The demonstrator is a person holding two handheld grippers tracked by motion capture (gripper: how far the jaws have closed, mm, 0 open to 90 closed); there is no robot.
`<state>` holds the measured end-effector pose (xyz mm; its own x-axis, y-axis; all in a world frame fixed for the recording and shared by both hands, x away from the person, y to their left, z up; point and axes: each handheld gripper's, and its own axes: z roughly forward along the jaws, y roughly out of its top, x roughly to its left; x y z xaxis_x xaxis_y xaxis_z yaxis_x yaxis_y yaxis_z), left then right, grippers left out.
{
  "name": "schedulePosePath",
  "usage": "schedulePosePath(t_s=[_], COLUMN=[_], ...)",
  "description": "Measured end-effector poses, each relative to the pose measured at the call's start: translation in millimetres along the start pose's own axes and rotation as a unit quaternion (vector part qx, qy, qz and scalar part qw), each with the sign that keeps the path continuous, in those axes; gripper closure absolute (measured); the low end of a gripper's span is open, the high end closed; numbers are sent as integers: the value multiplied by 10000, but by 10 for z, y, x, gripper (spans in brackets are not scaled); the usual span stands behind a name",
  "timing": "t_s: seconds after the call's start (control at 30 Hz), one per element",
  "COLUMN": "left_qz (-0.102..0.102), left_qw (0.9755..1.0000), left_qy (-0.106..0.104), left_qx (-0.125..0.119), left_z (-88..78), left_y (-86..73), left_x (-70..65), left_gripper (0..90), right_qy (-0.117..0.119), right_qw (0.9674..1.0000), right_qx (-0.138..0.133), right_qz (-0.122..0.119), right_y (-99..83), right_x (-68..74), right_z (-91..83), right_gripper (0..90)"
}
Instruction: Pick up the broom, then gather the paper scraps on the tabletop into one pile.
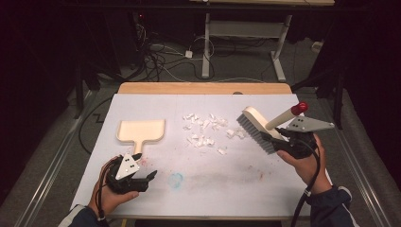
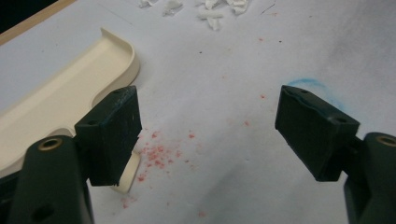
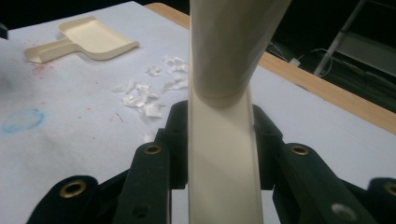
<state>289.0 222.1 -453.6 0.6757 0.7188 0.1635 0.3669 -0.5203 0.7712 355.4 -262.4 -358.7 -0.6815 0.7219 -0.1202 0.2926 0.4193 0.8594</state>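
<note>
Nearest me, my left gripper (image 1: 142,176) hovers wide open and empty just below the dustpan (image 1: 141,130) handle, ready to grab it. My right gripper (image 1: 279,140) clamps the brush (image 1: 257,126), bristles angled toward the paper scraps (image 1: 206,131) mid-table for sweeping.

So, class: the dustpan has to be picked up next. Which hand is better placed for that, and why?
Left. The left gripper sits open right by the dustpan handle, one jaw beside its tip. The right gripper is across the table, shut on the brush.
</note>
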Motion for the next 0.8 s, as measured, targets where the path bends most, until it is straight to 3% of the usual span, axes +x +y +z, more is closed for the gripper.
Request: schedulePosePath(t_s=[0.03, 0.07, 0.1, 0.13, 0.17, 0.2, 0.23, 0.37, 0.47, 0.57, 0.77, 0.8], left_qz=[0, -226, -226, -669, -669, -1082, -1206, -1513, -1784, -1800, -1682, -1612], left_qw=[10000, 9996, 9996, 9974, 9974, 9938, 9924, 9873, 9816, 9805, 9837, 9851], left_qy=[0, 115, 115, 233, 233, 197, 212, 336, 457, 511, 443, 429], left_qx=[0, 96, 96, 146, 146, 150, 153, 348, 509, 601, 459, 415], left_z=[0, -1, -1, 4, 4, 6, 8, 50, 114, 164, 157, 150], left_y=[0, 17, 17, 25, 25, 7, -7, -40, -34, -26, -25, -22], left_x=[0, 29, 29, 86, 86, 165, 194, 274, 322, 359, 353, 340], left_gripper=[226, 231, 235, 239, 245, 244, 245, 247, 250, 252, 239, 235], right_qy=[-95, -167, -201, -242, -315, -335, -315, -398, -473, -544, -602, -624], right_qw=[9999, 9998, 9998, 9996, 9994, 9993, 9993, 9990, 9984, 9979, 9975, 9974], right_qx=[16, 30, 38, 44, 50, 71, 82, 62, 76, 64, 67, 79], right_qz=[36, 66, 73, 99, 118, 134, 163, 214, 298, 344, 374, 354], right_y=[-11, -23, -35, -47, -55, -59, -61, -60, -70, -93, -105, -107], right_x=[-11, -23, -35, -44, -55, -68, -81, -107, -101, -101, -120, -124], right_z=[4, 10, 15, 19, 22, 24, 26, 48, 61, 68, 67, 81], right_gripper=[676, 676, 676, 676, 676, 676, 676, 676, 676, 676, 676, 676])
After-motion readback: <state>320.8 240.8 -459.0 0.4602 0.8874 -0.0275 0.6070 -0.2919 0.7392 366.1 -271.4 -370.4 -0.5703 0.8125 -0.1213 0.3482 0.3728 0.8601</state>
